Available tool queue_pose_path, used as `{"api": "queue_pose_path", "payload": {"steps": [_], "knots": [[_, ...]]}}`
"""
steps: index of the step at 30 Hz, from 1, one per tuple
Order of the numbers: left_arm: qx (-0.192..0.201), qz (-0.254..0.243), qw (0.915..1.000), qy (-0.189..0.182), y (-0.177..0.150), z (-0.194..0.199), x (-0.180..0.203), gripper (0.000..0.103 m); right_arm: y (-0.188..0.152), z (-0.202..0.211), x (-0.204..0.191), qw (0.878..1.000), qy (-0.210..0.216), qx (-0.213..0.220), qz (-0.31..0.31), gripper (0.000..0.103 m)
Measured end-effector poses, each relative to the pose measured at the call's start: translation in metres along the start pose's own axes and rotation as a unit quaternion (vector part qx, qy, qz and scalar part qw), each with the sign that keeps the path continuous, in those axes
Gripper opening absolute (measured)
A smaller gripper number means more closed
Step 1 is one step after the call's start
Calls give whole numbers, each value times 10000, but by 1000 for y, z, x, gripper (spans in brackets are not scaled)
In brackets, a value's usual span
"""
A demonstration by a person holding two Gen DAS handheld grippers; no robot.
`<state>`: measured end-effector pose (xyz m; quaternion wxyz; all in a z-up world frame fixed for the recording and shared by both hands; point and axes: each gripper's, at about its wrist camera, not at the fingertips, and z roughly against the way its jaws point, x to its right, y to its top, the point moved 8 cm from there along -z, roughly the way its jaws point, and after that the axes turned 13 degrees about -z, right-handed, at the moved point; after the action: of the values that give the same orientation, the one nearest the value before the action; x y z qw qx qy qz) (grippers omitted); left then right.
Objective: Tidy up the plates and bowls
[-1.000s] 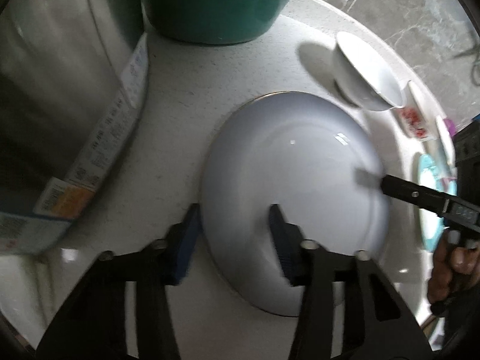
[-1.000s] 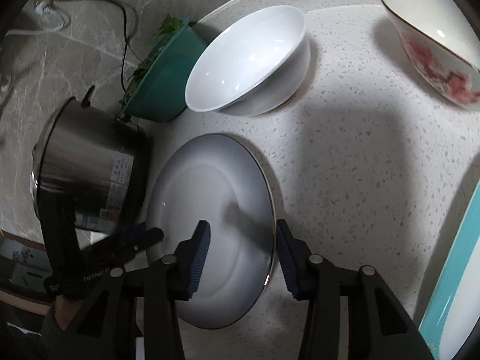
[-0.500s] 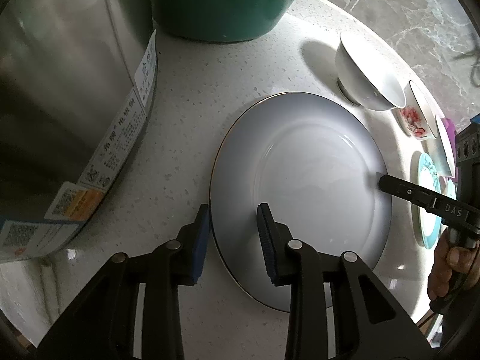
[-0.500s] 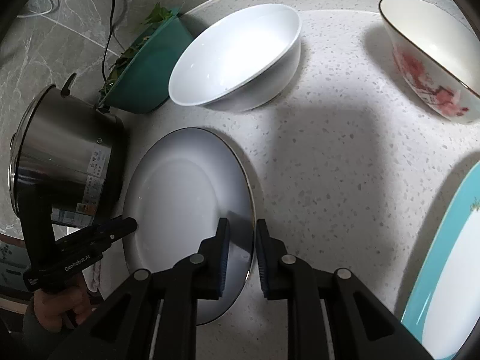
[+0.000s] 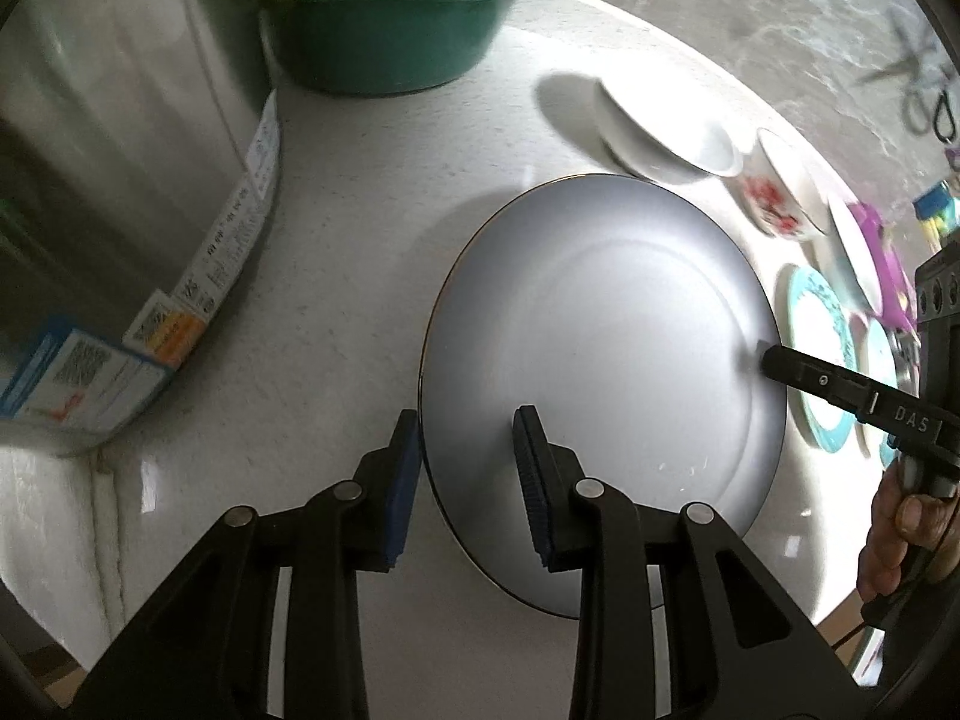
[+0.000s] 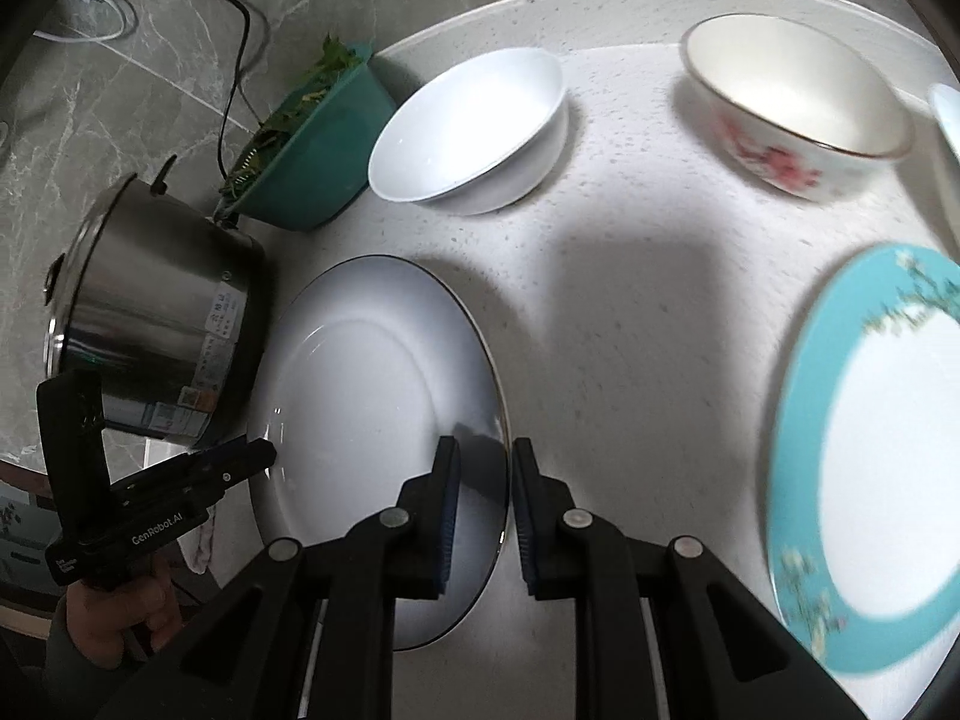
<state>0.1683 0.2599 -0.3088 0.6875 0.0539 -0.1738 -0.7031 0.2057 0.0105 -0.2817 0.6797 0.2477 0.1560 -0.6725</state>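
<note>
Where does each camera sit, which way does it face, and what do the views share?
Left wrist: on the left gripper, facing down at the grey plate; right gripper and a hand show.
Right wrist: on the right gripper, facing down at that plate's opposite rim; left gripper shows.
Shared: plate, white bowl, pot.

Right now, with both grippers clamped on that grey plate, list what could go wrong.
1. The left gripper and right gripper pinch only opposite rim edges of the grey plate; uneven lifting could tilt it or let it slip.
2. The steel pot stands close beside the plate; a sideways swing may knock it.
3. The white bowl and teal-rimmed plate sit nearby and could be clipped.
</note>
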Motion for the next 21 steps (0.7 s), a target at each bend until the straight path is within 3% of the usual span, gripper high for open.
{"api": "queue_pose_path", "payload": {"steps": [10,15,21], "knots": [[-141,-505,9985,-166,-46,13,94,28,-66,59,54,9988,20,158,-454,19],[-271,-627,9975,-193,-73,6,130,28,-94,68,92,9971,70,112,-754,19],[-276,-756,9967,-114,-86,-3,154,28,-101,63,115,9964,22,98,-844,20]]}}
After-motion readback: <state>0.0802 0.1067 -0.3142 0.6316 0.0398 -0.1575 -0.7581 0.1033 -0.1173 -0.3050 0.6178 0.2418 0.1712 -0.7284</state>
